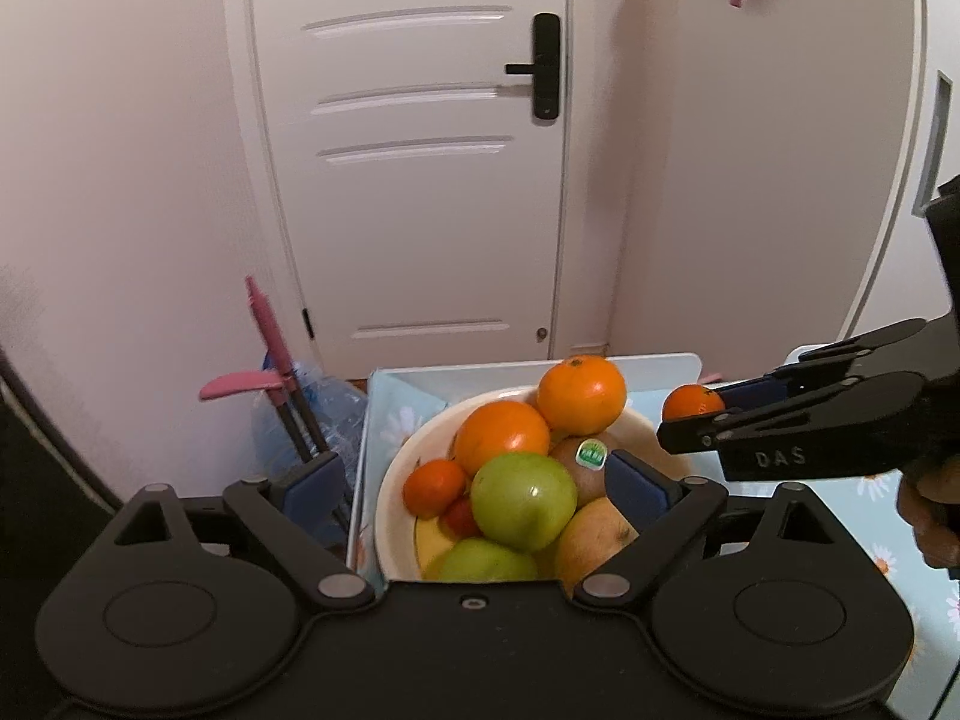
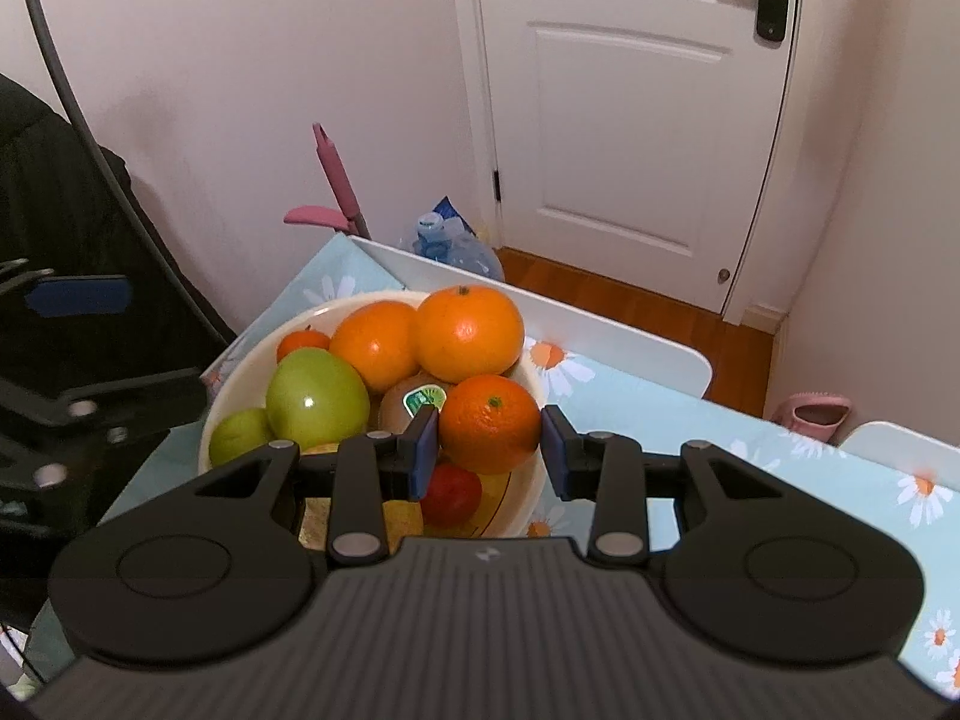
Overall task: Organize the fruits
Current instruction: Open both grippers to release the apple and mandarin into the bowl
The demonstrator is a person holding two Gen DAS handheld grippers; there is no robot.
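Note:
A cream bowl (image 1: 396, 462) (image 2: 240, 372) holds two large oranges (image 1: 581, 394) (image 2: 468, 330), a green apple (image 1: 523, 501) (image 2: 317, 399), a small tangerine (image 1: 433, 487), a stickered brown fruit (image 1: 591, 456) and other fruit underneath. My left gripper (image 1: 474, 483) hovers over the bowl's near side, open wide, and its blue pads (image 1: 636, 489) touch nothing. Its pad (image 2: 78, 294) shows at the left edge of the right wrist view. My right gripper (image 2: 489, 450) (image 1: 696, 414) is shut on a small orange (image 2: 489, 423) (image 1: 693, 402), held just above the bowl's right rim.
The bowl stands on a table with a light-blue daisy cloth (image 1: 870, 486) (image 2: 720, 438) and a white raised edge (image 2: 600, 324). Behind it are a water jug (image 1: 324, 414), a pink-handled tool (image 1: 270, 336) and a white door (image 1: 420, 180). A hand (image 1: 930, 510) grips the right tool.

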